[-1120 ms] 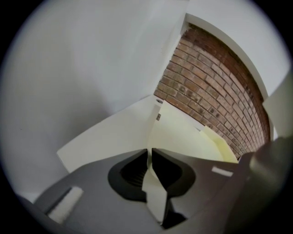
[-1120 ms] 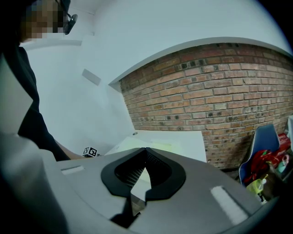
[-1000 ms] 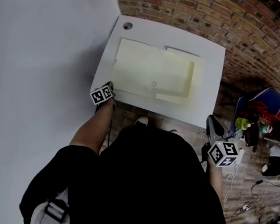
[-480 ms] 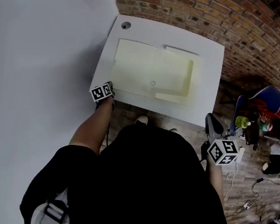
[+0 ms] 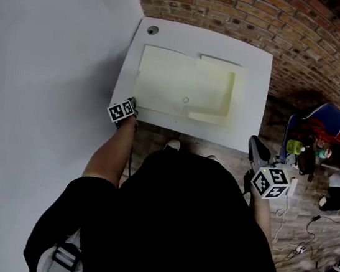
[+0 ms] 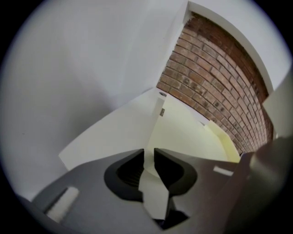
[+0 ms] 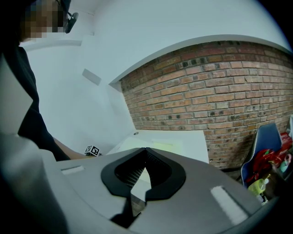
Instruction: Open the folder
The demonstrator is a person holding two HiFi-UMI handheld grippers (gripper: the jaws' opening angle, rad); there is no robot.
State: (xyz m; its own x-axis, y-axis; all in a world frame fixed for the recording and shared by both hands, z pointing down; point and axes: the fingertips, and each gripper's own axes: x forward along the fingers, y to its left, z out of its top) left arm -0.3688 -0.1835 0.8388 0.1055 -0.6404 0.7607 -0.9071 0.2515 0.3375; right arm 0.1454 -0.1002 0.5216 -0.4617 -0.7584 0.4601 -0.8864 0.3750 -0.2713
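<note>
Left tongs [image 6: 149, 155] just easing apart, folder edge [image 6: 154, 194] in gap; right tongs [image 7: 145, 153] closed (nothing held), off table [image 5: 258, 69] corner.

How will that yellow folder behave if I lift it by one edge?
Probably floppy: the folder is a thin sheet lying flat on the table. Likely light, so a push may slide it across the smooth white top rather than tip it.
</note>
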